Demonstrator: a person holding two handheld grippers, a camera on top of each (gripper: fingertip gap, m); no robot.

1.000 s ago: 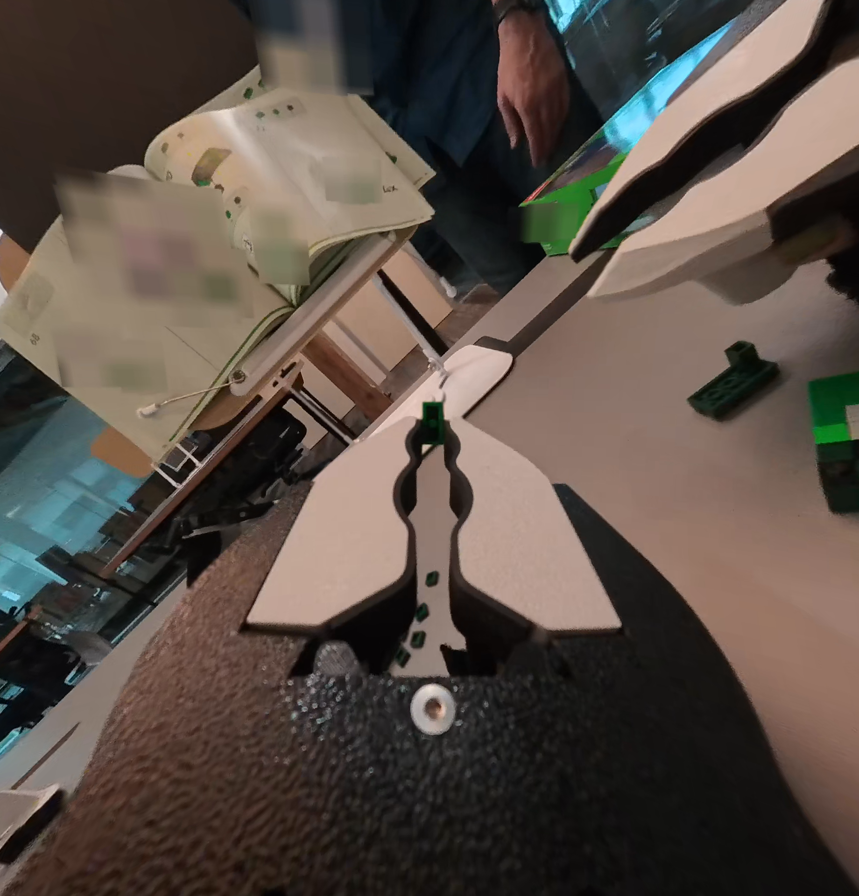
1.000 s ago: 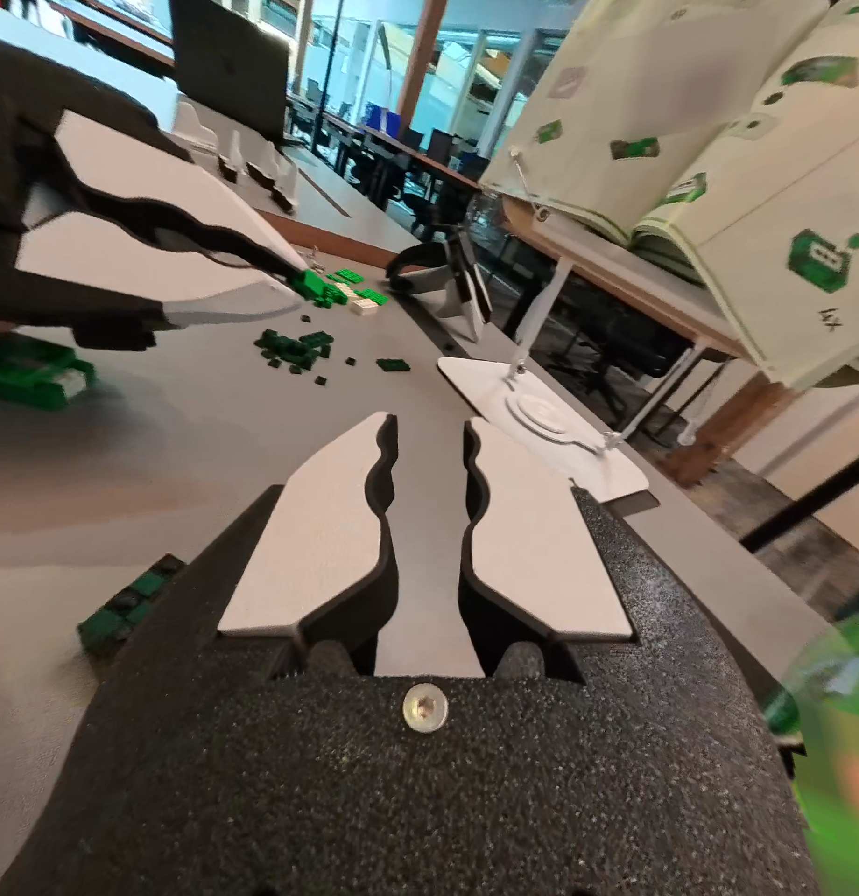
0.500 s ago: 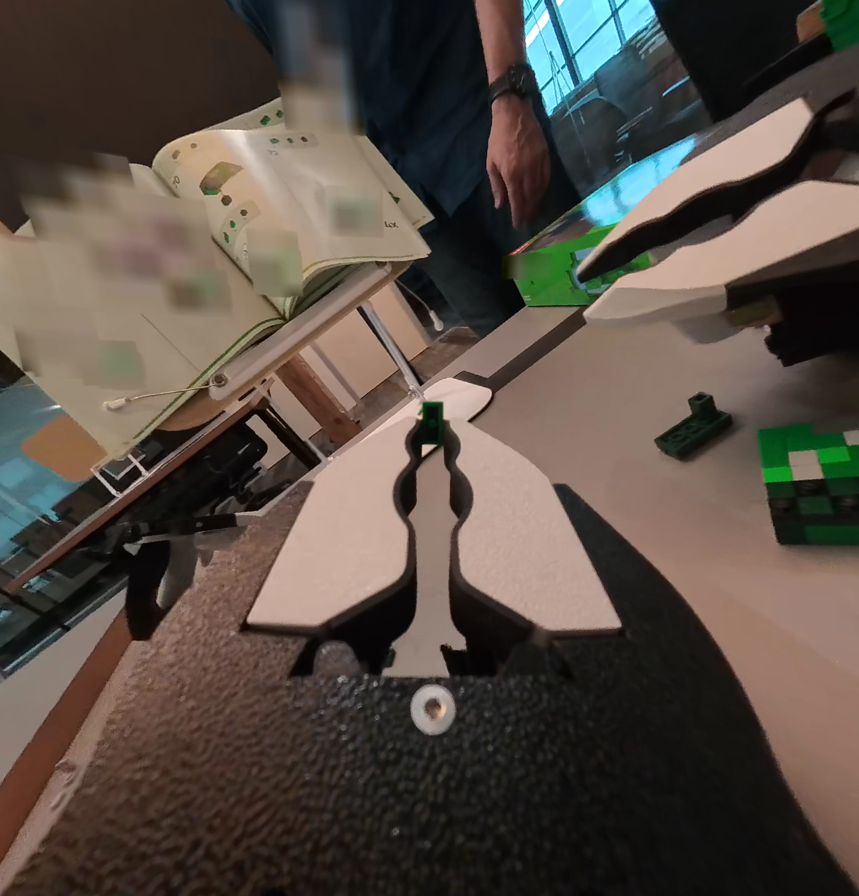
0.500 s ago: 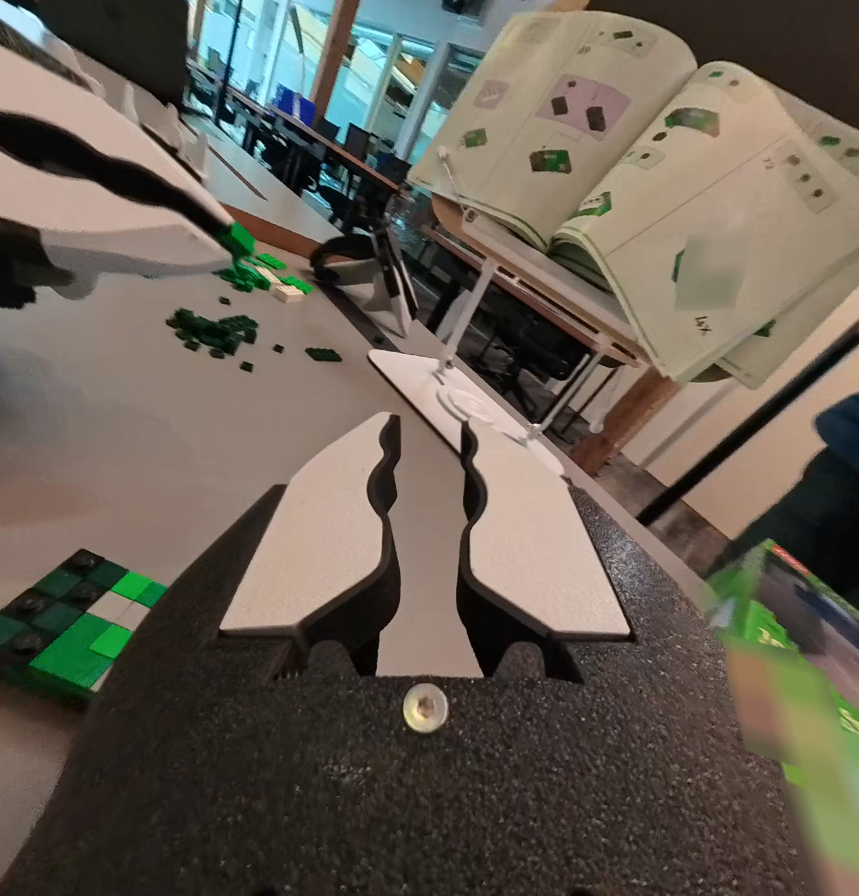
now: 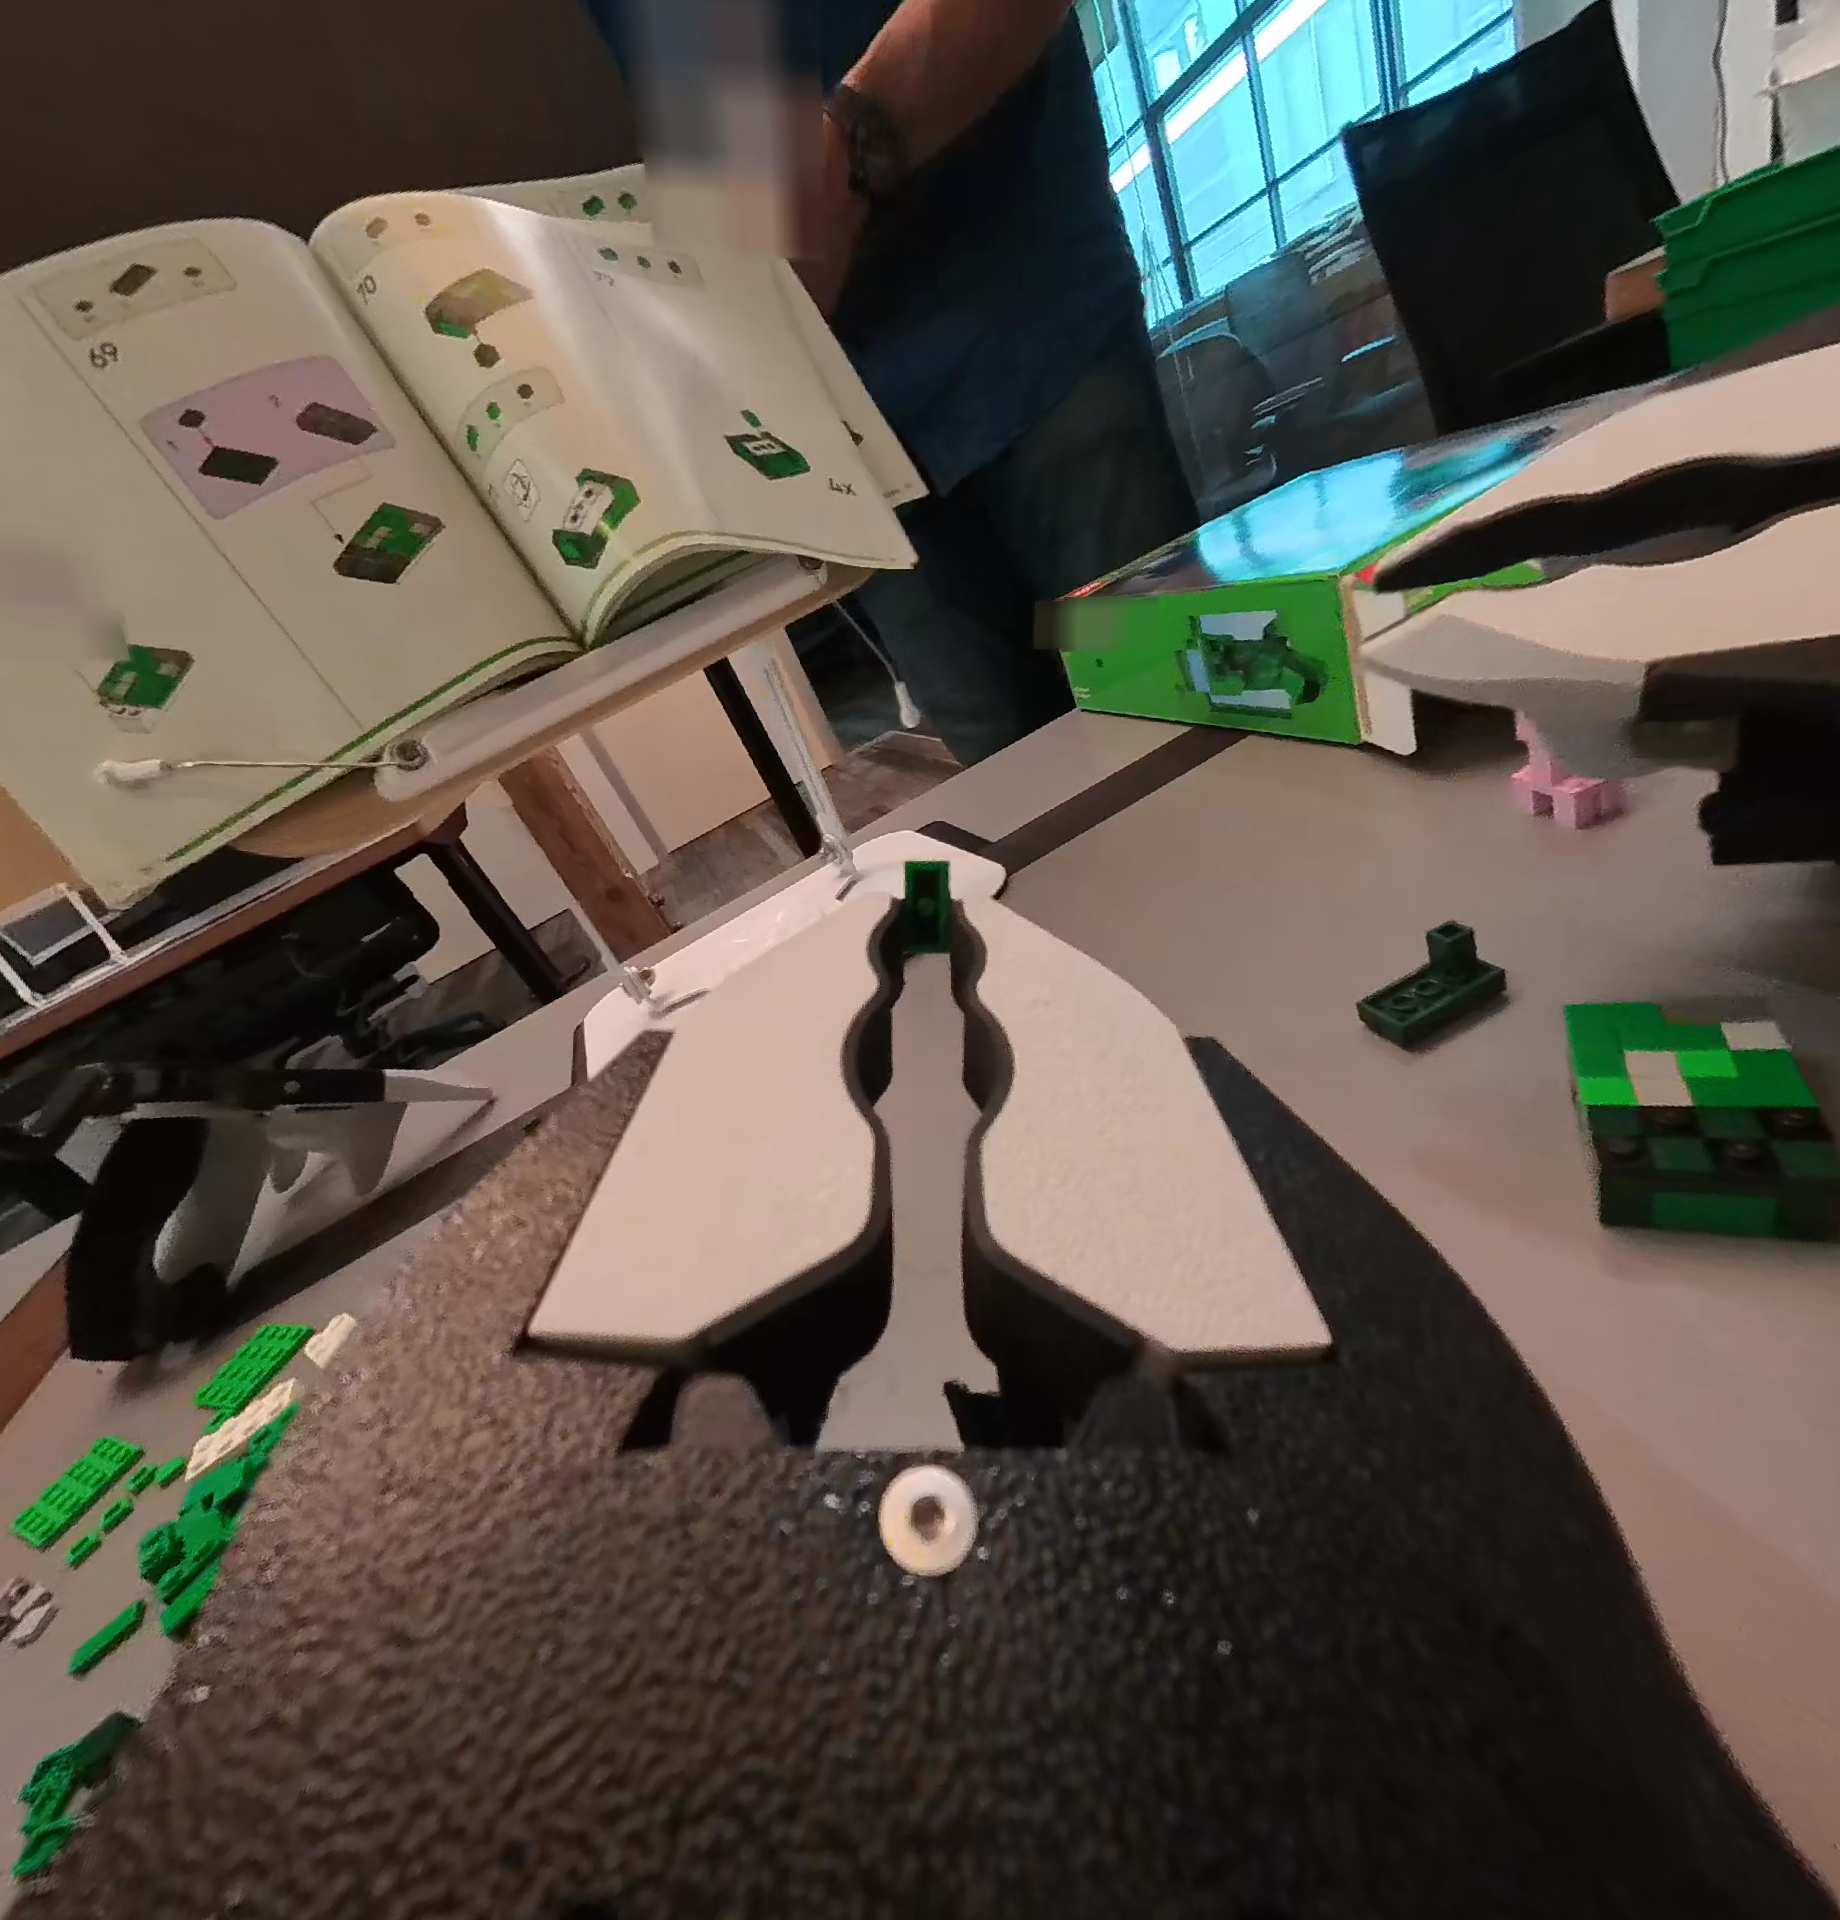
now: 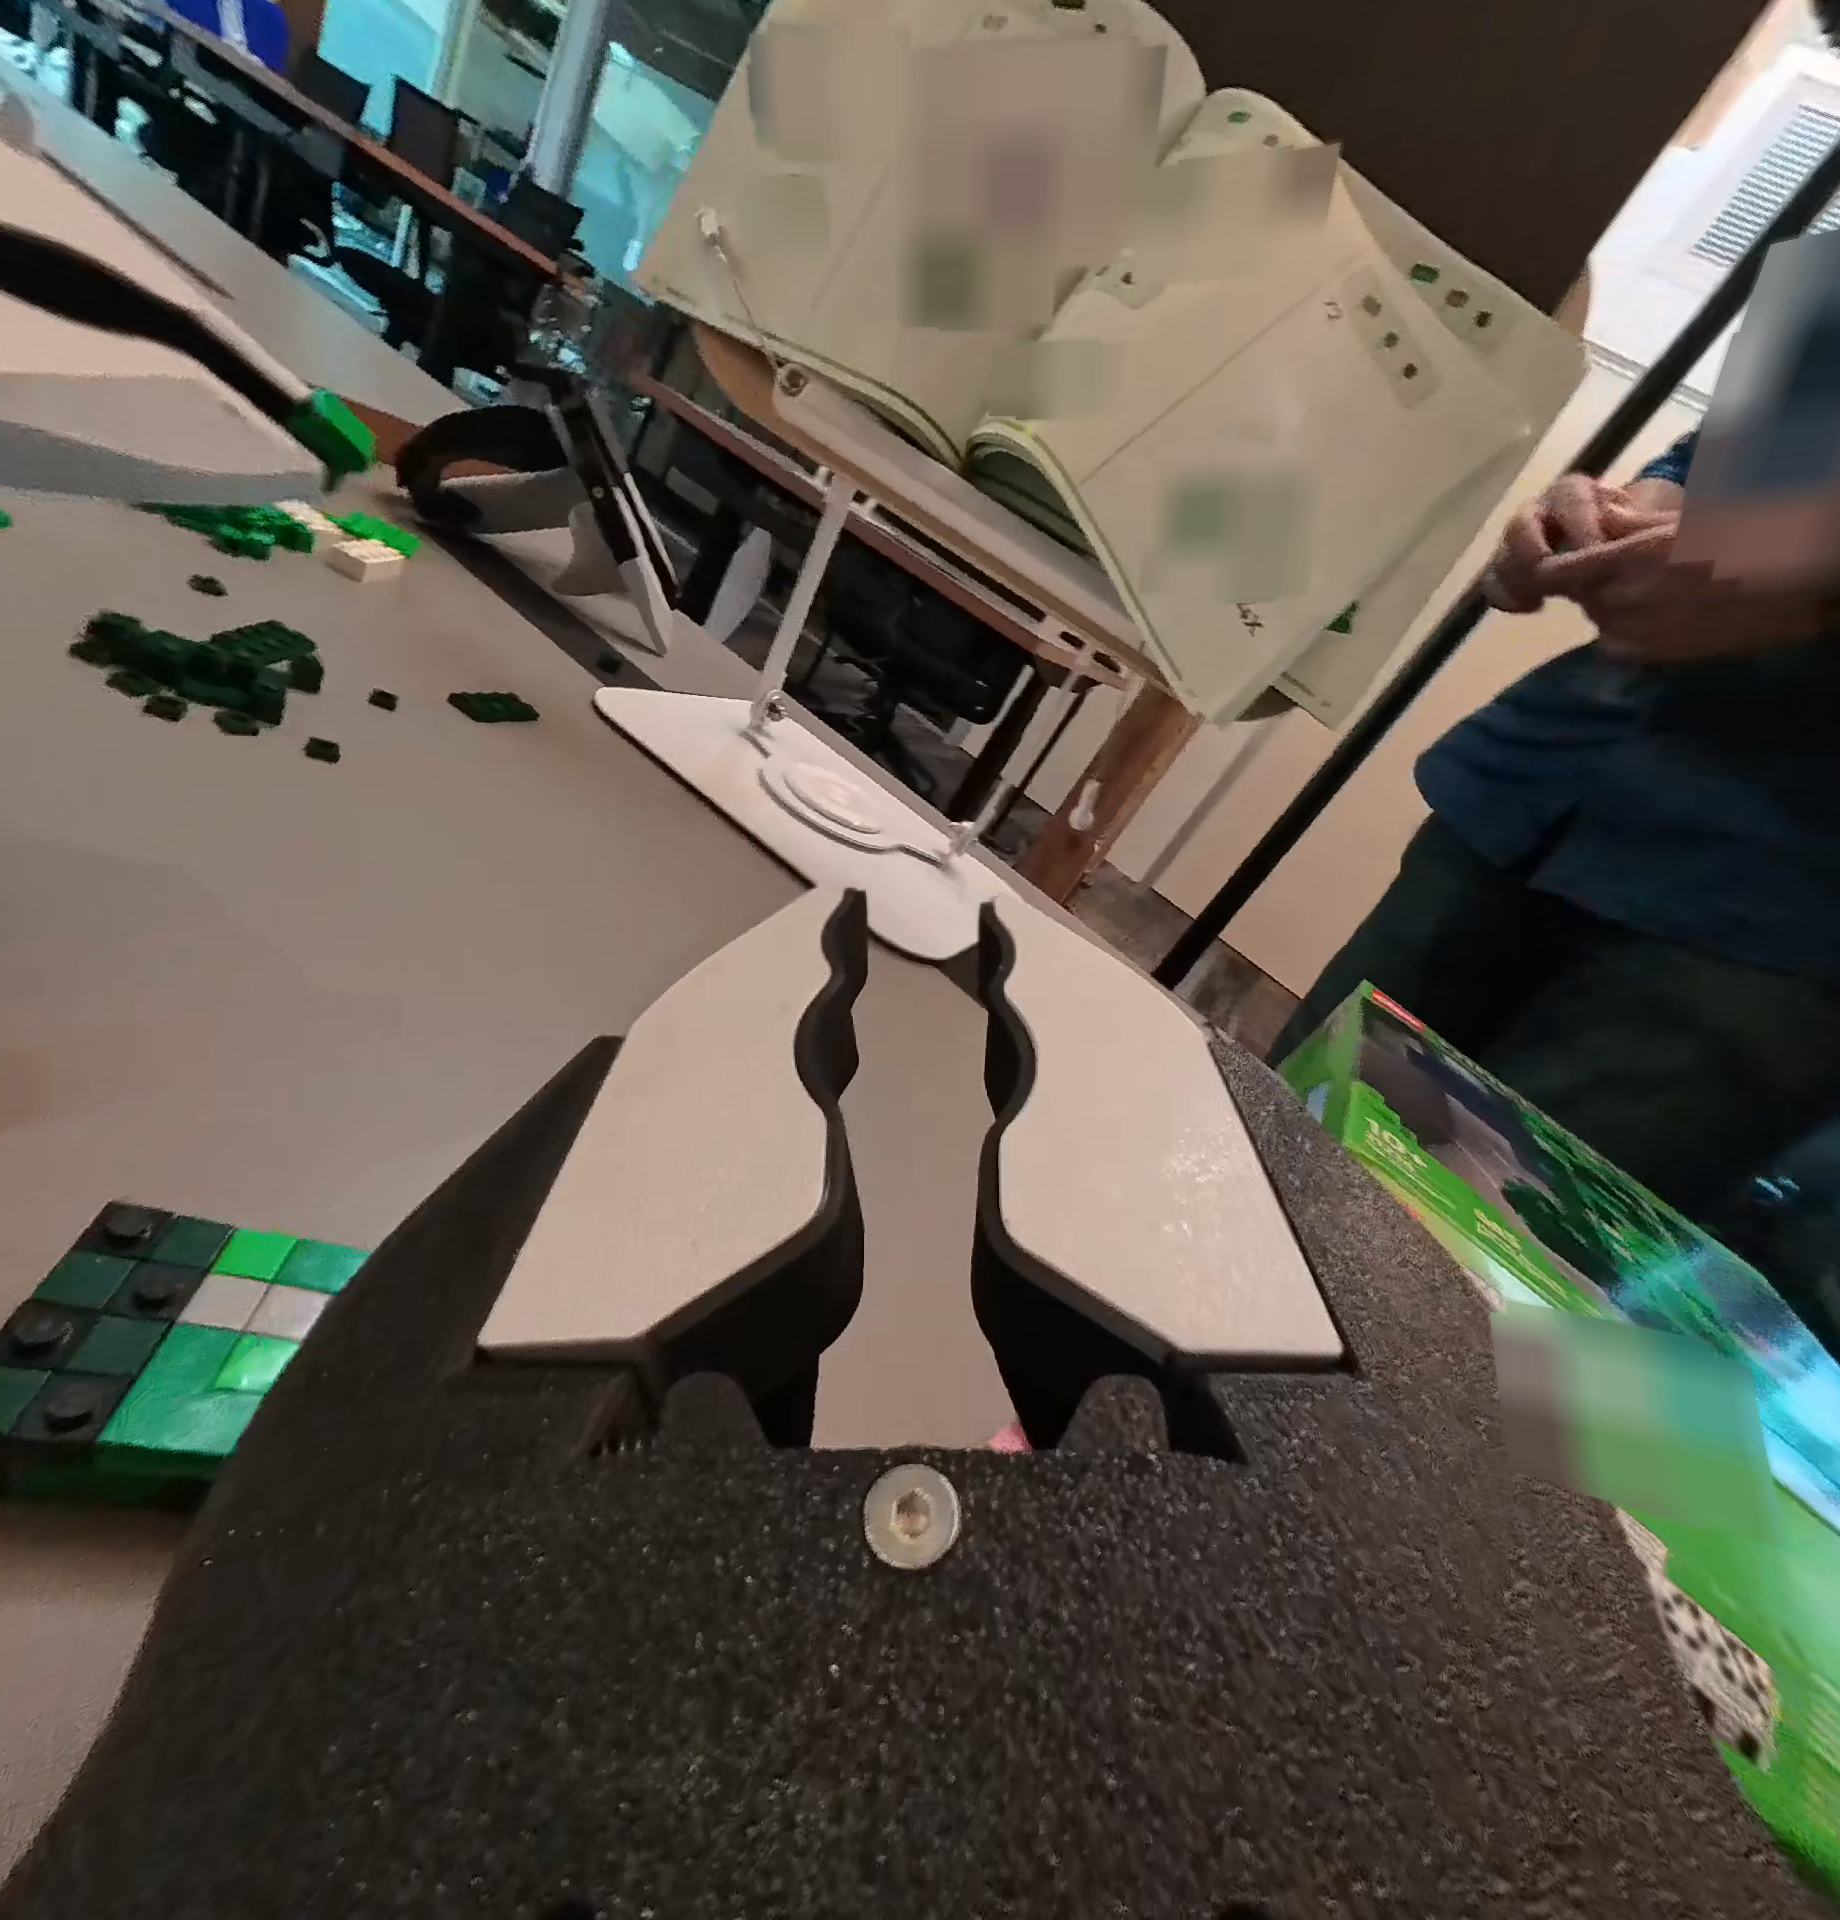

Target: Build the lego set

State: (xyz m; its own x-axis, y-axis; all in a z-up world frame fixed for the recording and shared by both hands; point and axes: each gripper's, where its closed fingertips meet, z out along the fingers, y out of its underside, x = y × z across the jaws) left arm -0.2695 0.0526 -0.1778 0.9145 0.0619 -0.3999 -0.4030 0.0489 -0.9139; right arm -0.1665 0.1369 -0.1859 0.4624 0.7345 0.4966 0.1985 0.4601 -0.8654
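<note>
- Lego plate (image 5: 1703, 1122) – the green checkered build lies flat on the tabletop (image 5: 1311, 1039), right of your left claw (image 5: 924, 914).
- Your left claw pinches a small green brick (image 5: 924, 906) at its tips.
- Your right claw (image 6: 916, 935) is parted – holding nothing.

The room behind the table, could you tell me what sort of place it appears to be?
Probably an open-plan office or lab: rows of desks and chairs stand beside big windows, and a grey work table carries an instruction book on a stand.
</note>
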